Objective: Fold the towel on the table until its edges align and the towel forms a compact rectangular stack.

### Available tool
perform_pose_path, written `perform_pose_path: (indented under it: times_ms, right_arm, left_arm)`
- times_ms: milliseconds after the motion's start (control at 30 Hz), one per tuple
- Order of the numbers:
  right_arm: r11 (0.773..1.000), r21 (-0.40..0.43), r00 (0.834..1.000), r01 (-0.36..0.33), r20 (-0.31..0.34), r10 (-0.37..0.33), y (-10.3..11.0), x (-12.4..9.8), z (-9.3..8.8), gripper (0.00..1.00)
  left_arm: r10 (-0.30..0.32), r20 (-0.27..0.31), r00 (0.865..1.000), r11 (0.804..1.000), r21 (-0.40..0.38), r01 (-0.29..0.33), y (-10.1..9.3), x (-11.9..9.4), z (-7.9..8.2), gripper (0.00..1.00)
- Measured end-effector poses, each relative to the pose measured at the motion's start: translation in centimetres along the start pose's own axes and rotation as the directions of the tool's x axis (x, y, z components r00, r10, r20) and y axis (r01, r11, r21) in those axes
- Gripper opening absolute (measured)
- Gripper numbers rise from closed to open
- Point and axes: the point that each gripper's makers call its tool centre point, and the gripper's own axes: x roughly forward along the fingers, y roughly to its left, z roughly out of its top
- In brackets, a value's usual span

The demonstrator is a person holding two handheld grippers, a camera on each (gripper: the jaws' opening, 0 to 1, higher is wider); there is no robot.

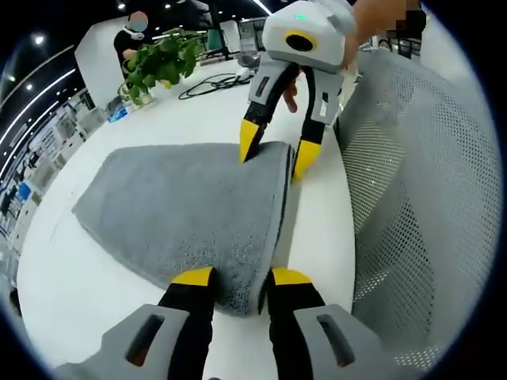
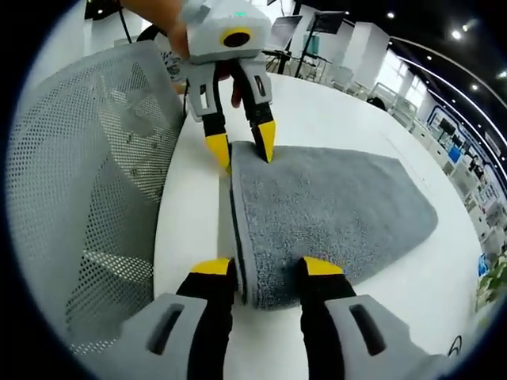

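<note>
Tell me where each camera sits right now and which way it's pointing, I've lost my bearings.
Left gripper view: rides the left gripper, looking along the folded towel edge toward the right gripper, held by a hand; chair alongside, plant beyond.
Right gripper view: rides the right gripper, looking back along the same edge at the left gripper, chair beside it.
Shared: towel, white table, chair, both grippers; the cameras face each other.

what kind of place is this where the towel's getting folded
Probably an open-plan office or lab. A grey towel lies on a white table beside a mesh office chair, a potted plant stands on the table, and rows of workstations run under ceiling spotlights.
</note>
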Motion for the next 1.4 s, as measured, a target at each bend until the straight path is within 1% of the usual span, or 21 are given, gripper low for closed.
perform_pose_path:
  times_ms: [67, 100, 133, 167, 200, 333, 400, 467, 633, 700, 733, 767, 800, 833, 933, 1067, 1267, 1400]
  right_arm:
    - [1.0, 0.019, 1.0, 0.003, -0.001, -0.003, 0.0, 0.2, -0.1, 0.25]
    - [1.0, 0.022, 1.0, 0.003, -0.004, -0.003, 0.0, 0.2, -0.1, 0.23]
    - [1.0, 0.024, 1.0, 0.0, -0.004, 0.0, 0.1, 0.3, -0.1, 0.22]
    - [1.0, 0.019, 1.0, 0.009, 0.001, -0.009, 0.0, 0.4, 0.1, 0.19]
    - [0.999, 0.03, 1.0, 0.016, -0.016, -0.016, -0.2, 0.4, -0.2, 0.16]
    - [0.999, 0.047, 0.999, 0.021, -0.031, -0.019, -0.2, 0.6, -0.1, 0.12]
    - [0.999, 0.046, 0.999, 0.015, -0.037, -0.014, -0.2, 0.6, 0.0, 0.1]
    - [0.996, 0.094, 0.999, -0.005, -0.042, 0.009, 0.0, 0.6, 0.0, 0.08]
    - [0.988, 0.149, 0.997, -0.049, -0.044, 0.056, 1.2, 0.1, 0.2, 0.07]
    - [0.973, 0.215, 0.995, -0.08, -0.04, 0.091, 2.0, -0.3, 0.5, 0.06]
    - [0.971, 0.223, 0.995, -0.085, -0.038, 0.096, 2.0, -0.3, 0.5, 0.06]
    - [0.969, 0.226, 0.994, -0.095, -0.032, 0.105, 2.2, -0.2, 0.4, 0.06]
    - [0.97, 0.223, 0.993, -0.101, -0.03, 0.11, 2.3, -0.2, 0.4, 0.06]
    - [0.968, 0.224, 0.992, -0.11, -0.029, 0.12, 2.7, -0.5, 0.5, 0.06]
    - [0.966, 0.221, 0.989, -0.13, -0.033, 0.141, 3.5, -0.8, 0.9, 0.06]
    - [0.964, 0.221, 0.986, -0.15, -0.036, 0.162, 3.9, -1.0, 0.8, 0.06]
    - [0.956, 0.232, 0.98, -0.181, -0.036, 0.194, 5.6, -1.4, 1.0, 0.06]
    - [0.945, 0.254, 0.975, -0.204, -0.028, 0.218, 6.9, -1.8, 1.1, 0.06]
  left_arm:
    - [0.008, -0.003, 1.0, 1.0, -0.014, -0.008, 0.0, 0.0, -0.1, 0.21]
    - [0.022, 0.001, 1.0, 1.0, -0.007, -0.022, 0.3, 0.0, 0.1, 0.19]
    - [0.021, -0.01, 1.0, 1.0, -0.012, -0.021, 0.2, 0.0, 0.0, 0.17]
    - [0.026, -0.008, 1.0, 1.0, -0.014, -0.026, 0.3, 0.2, 0.3, 0.16]
    - [0.03, -0.012, 0.999, 0.999, -0.016, -0.03, 0.4, 0.1, 0.2, 0.15]
    - [0.021, -0.014, 1.0, 0.999, -0.034, -0.021, 0.2, -0.1, 0.3, 0.13]
    - [0.013, -0.017, 1.0, 1.0, -0.028, -0.013, 0.0, -0.1, 0.3, 0.12]
    - [0.004, -0.02, 1.0, 1.0, -0.026, -0.005, -0.2, -0.2, 0.3, 0.11]
    - [-0.022, -0.012, 1.0, 0.998, -0.056, 0.021, -1.0, -0.5, 0.2, 0.11]
    - [-0.036, -0.009, 0.999, 0.997, -0.069, 0.035, -1.4, -0.8, 0.1, 0.1]
    - [-0.046, -0.003, 0.999, 0.995, -0.087, 0.046, -1.8, -0.9, 0.1, 0.1]
    - [-0.055, 0.005, 0.998, 0.993, -0.109, 0.055, -2.0, -1.1, 0.0, 0.1]
    - [-0.059, 0.006, 0.998, 0.993, -0.107, 0.059, -2.2, -1.2, 0.0, 0.1]
    - [-0.069, 0.008, 0.998, 0.989, -0.128, 0.07, -2.5, -1.3, 0.0, 0.1]
    - [-0.083, -0.004, 0.997, 0.989, -0.122, 0.082, -3.3, -1.5, -0.1, 0.1]
    - [-0.099, -0.021, 0.995, 0.987, -0.128, 0.096, -3.9, -1.7, -0.2, 0.1]
    - [-0.134, -0.035, 0.99, 0.983, -0.133, 0.128, -5.3, -2.2, -0.5, 0.1]
    - [-0.162, -0.049, 0.986, 0.973, -0.174, 0.151, -6.2, -2.6, -0.7, 0.1]
